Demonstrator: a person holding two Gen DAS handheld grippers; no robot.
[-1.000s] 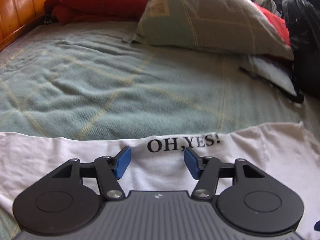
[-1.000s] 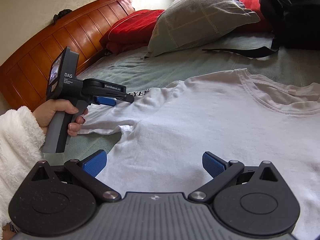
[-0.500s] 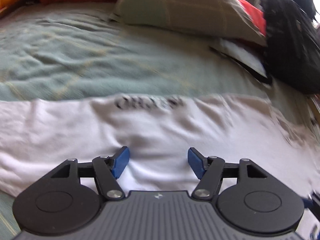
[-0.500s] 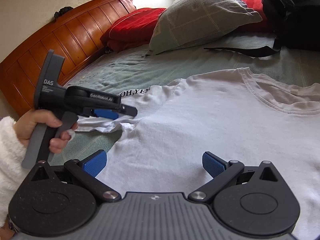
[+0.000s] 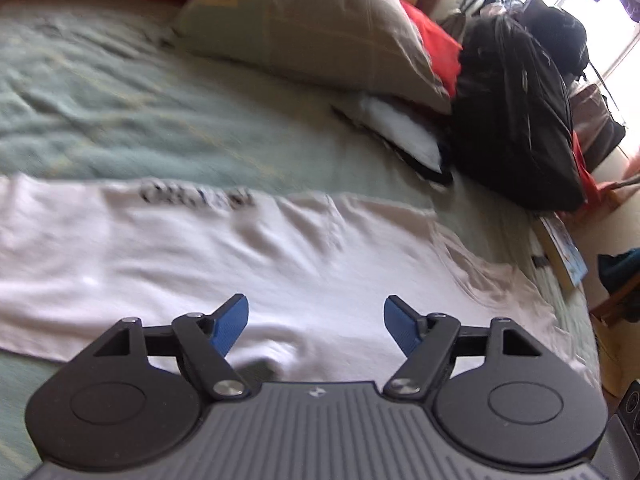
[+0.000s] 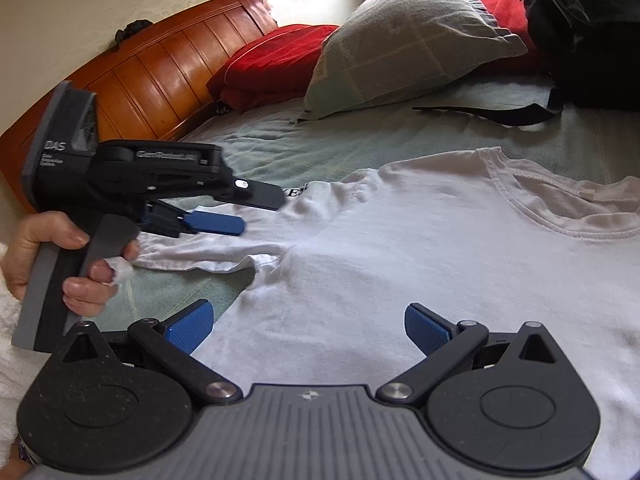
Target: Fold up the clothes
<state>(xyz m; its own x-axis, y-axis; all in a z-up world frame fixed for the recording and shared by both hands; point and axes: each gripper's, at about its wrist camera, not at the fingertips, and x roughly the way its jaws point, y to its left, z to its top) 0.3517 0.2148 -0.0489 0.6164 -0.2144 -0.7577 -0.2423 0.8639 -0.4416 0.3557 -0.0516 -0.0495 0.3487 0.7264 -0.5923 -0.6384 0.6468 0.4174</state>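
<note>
A white T-shirt [image 6: 400,260] lies flat on the green bedspread [image 6: 360,136], collar to the right. Its left sleeve [image 6: 208,258] lies partly folded inward toward the body. Black print [image 5: 196,196] shows at the shirt's far edge. A hand holds my left gripper [image 6: 256,210] just above that sleeve; in its own view the left gripper [image 5: 316,316] hovers over white cloth, jaws opening, nothing between the pads. My right gripper [image 6: 308,320] stands open low over the shirt's body near the armpit, holding nothing.
A grey-green pillow [image 6: 412,40] and red pillows [image 6: 272,64] lie against the wooden headboard [image 6: 160,80]. A black backpack [image 5: 516,120] sits at the bed's far right, its strap [image 6: 500,114] trailing on the bedspread. The bed edge [image 5: 560,252] runs along the right.
The left gripper swung right and tipped down over the sleeve, and its jaws spread wider. Its view now takes in the backpack. The right gripper stayed still.
</note>
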